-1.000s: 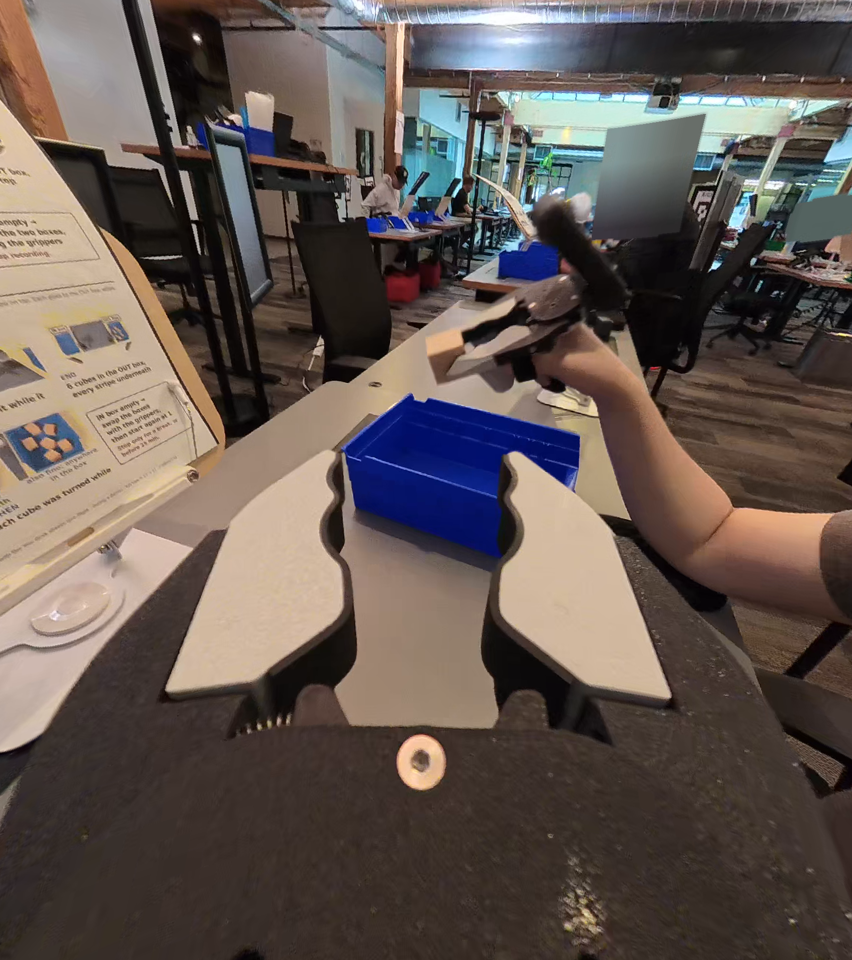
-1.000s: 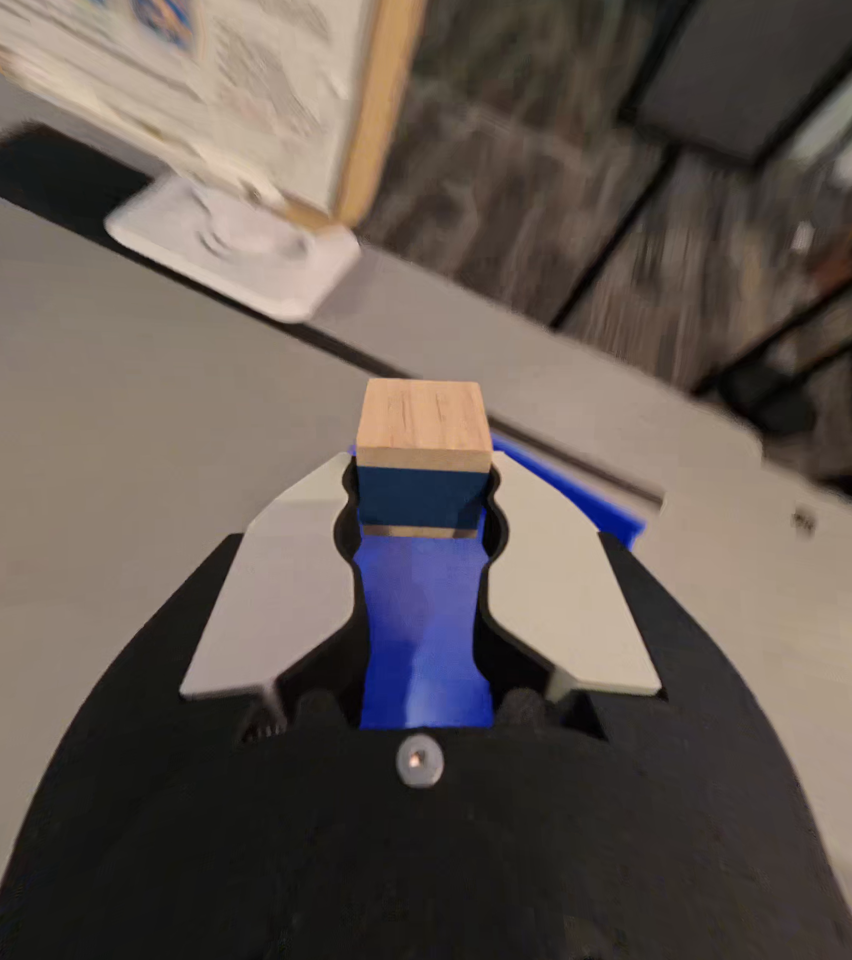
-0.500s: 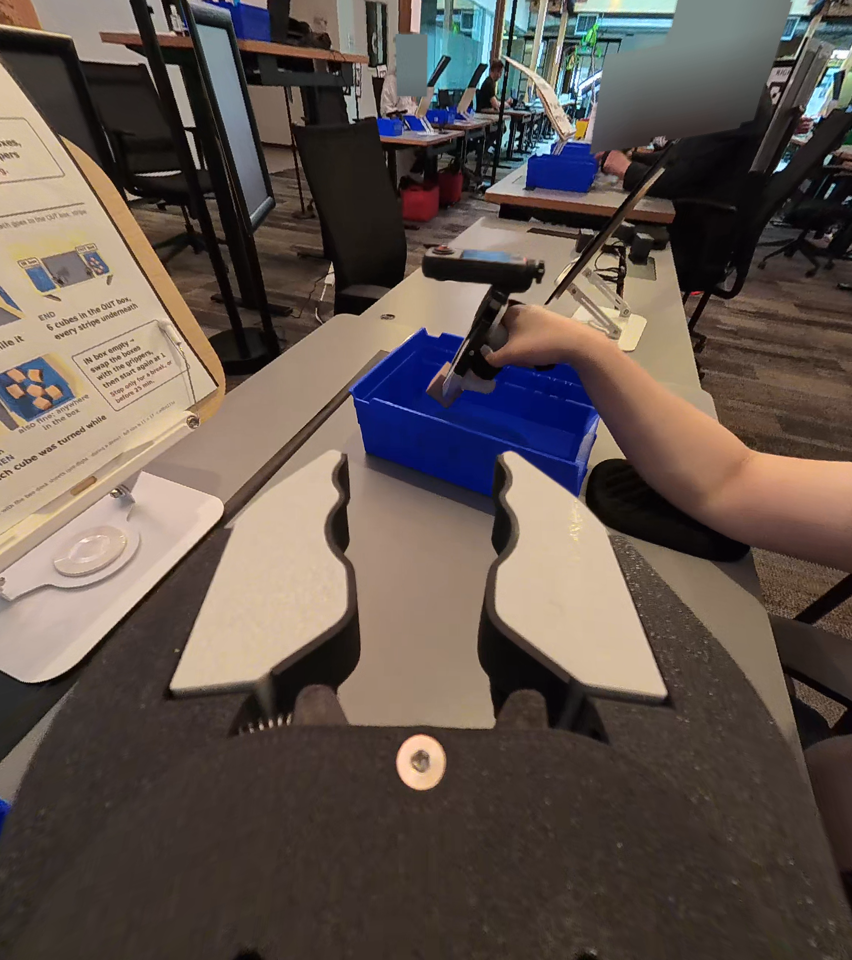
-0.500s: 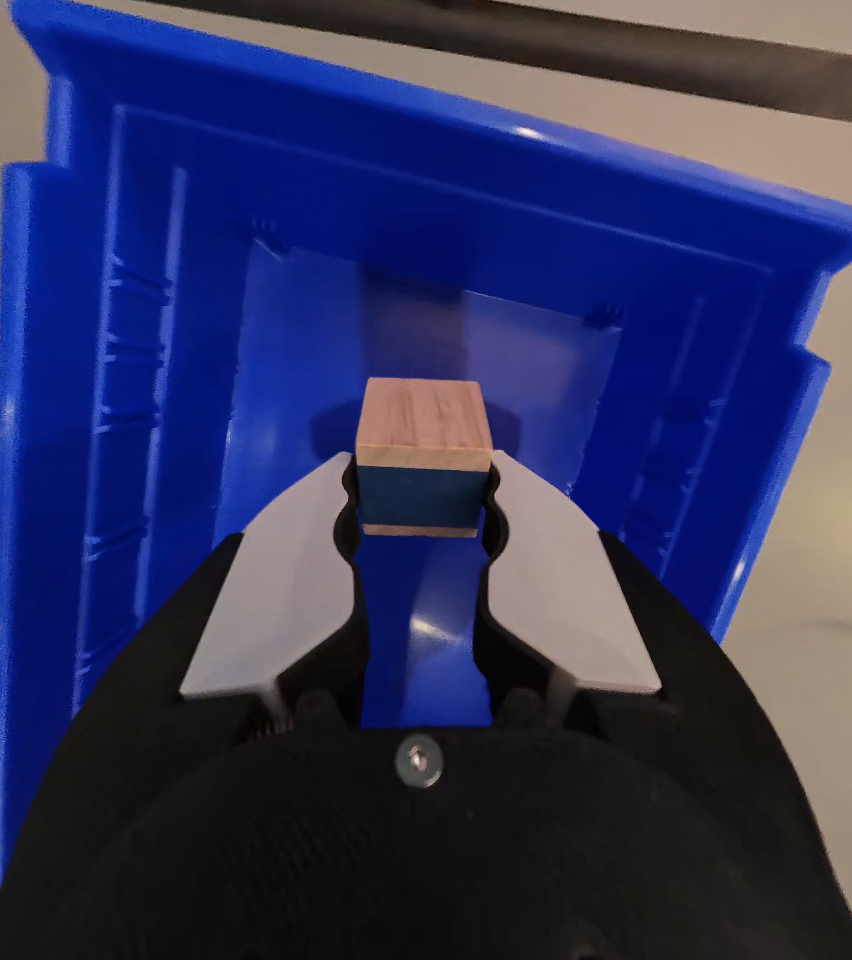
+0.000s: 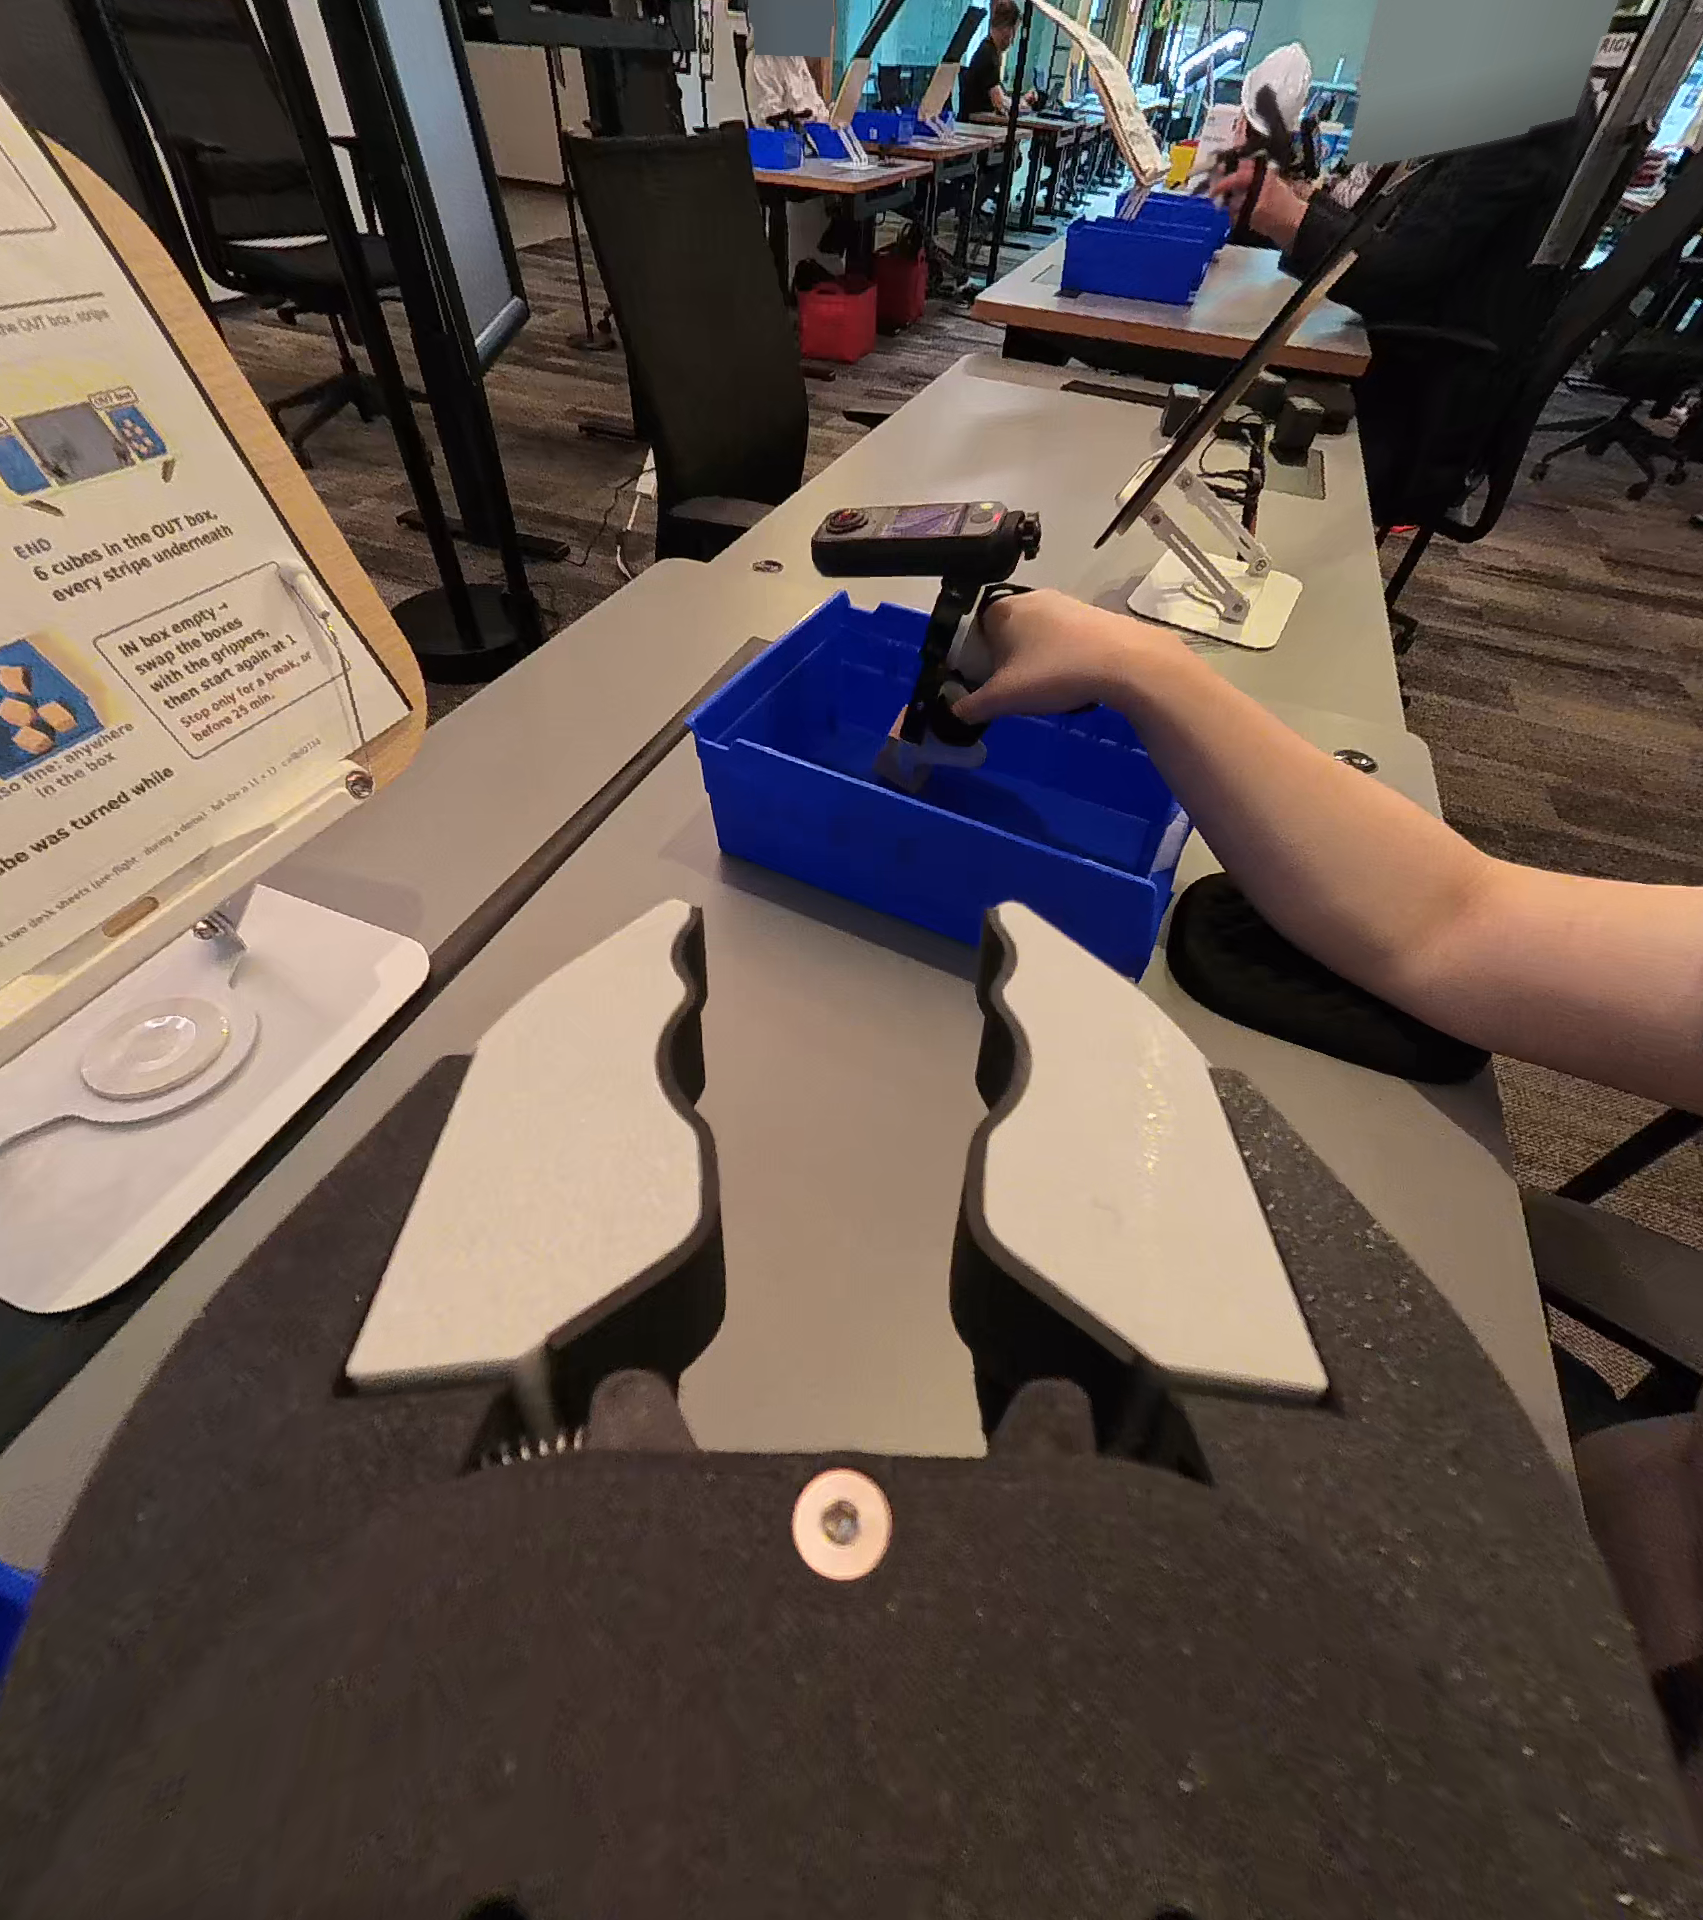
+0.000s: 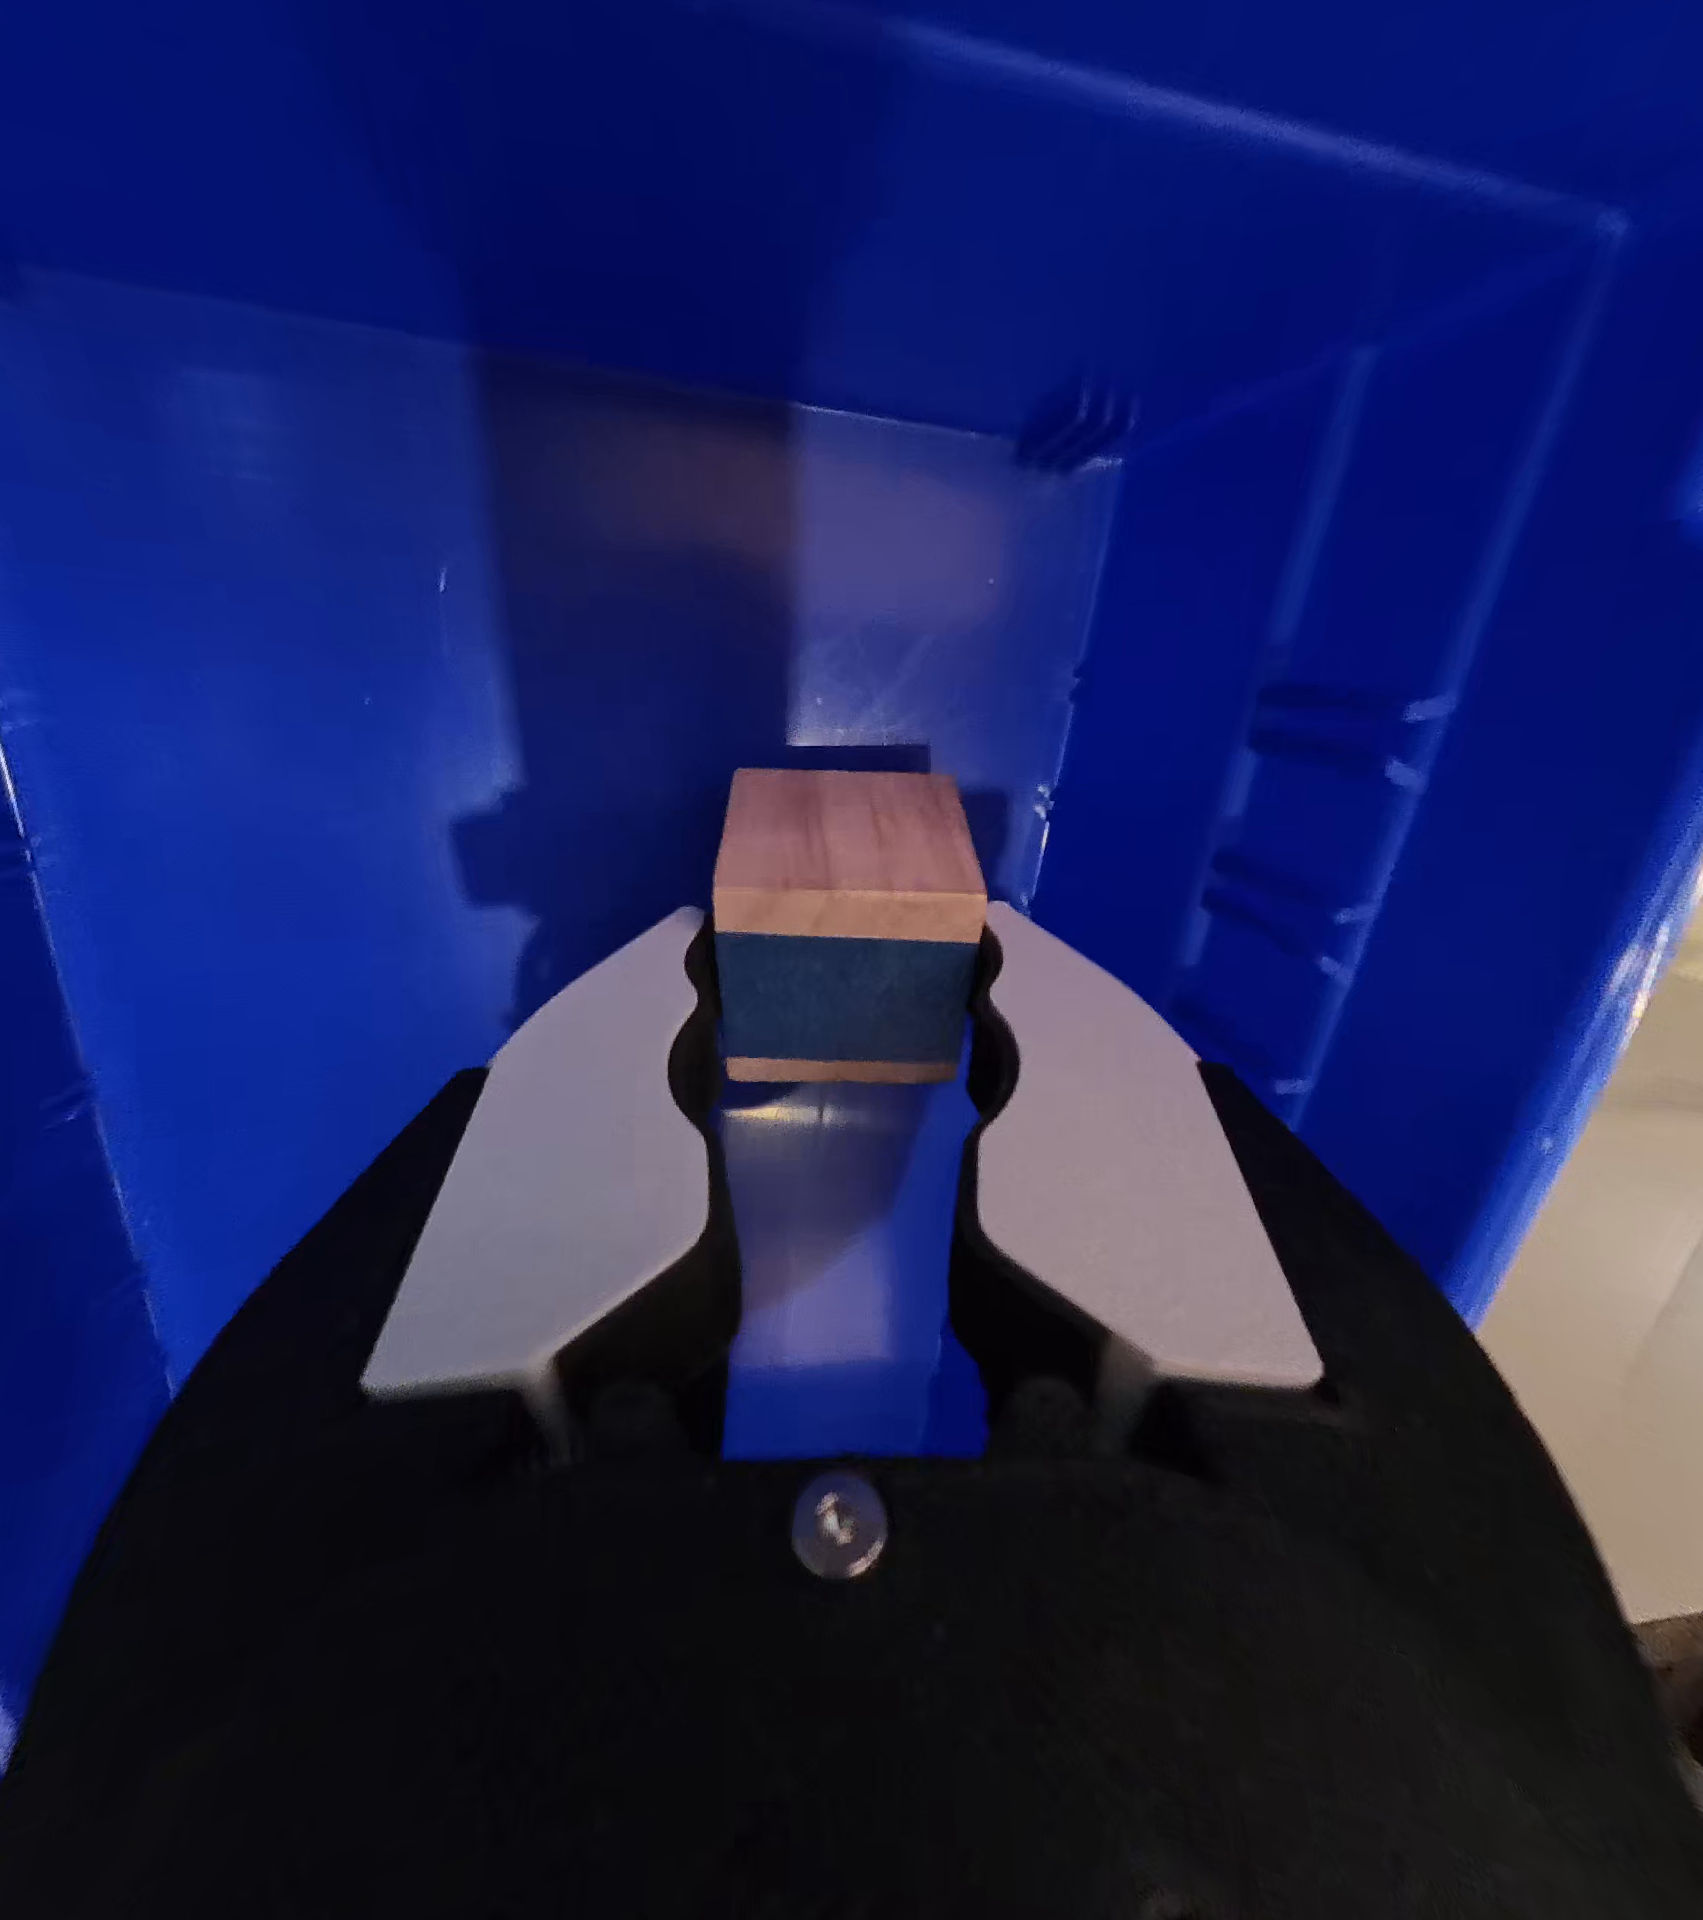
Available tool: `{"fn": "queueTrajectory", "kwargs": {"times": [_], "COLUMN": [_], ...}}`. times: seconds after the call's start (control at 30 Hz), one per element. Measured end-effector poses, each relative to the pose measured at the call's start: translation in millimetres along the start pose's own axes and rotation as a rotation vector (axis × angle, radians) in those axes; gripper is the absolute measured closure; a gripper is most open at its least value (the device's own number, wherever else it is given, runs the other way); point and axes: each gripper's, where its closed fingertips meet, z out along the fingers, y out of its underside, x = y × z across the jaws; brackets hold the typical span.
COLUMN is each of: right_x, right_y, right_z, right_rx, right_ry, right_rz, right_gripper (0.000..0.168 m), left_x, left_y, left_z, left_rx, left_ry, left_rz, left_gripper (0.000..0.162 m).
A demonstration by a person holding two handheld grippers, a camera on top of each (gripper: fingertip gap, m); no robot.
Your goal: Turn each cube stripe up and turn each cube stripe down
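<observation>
Lowered since the earlier frame, the right gripper (image 6: 845, 997) now sits deep inside the blue bin (image 6: 1449, 727), clamping the striped cube (image 6: 847, 935) just above its floor. Left gripper (image 5: 836, 1091) waits nearer, open and empty. Placing underway; release likely follows.

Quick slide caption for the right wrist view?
Right claw grips a striped wooden cube low inside the blue bin.

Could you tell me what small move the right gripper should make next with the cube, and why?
Probably lower a little further, then open. The right gripper is shut on the cube and already reaches inside the blue bin, near its floor, where no other cube shows. The stripe faces the camera; I cannot tell whether the cube touches the floor yet. The left gripper is open, clear of the bin.
</observation>
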Motion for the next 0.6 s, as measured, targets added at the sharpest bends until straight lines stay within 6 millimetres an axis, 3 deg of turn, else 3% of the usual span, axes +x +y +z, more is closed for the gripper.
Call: {"fn": "queueTrajectory", "kwargs": {"times": [0.3,0.47,0.6], "right_x": [0,2,-8], "right_y": [1,-13,-21], "right_z": [1,-16,-38], "right_rx": [-0.010,0.088,0.169], "right_ry": [-0.006,0.025,-0.003], "right_rz": [-0.024,-0.048,-0.086], "right_gripper": [0.118,0.110,0.110], "left_x": [-18,-49,-86], "left_y": [0,4,38], "left_z": [-23,-62,-108], "left_rx": [-0.007,-0.027,-0.203], "left_ry": [-0.094,-0.266,-0.495], "left_rz": [-0.003,-0.007,-0.013], "left_gripper": [0.114,0.114,0.119]}}
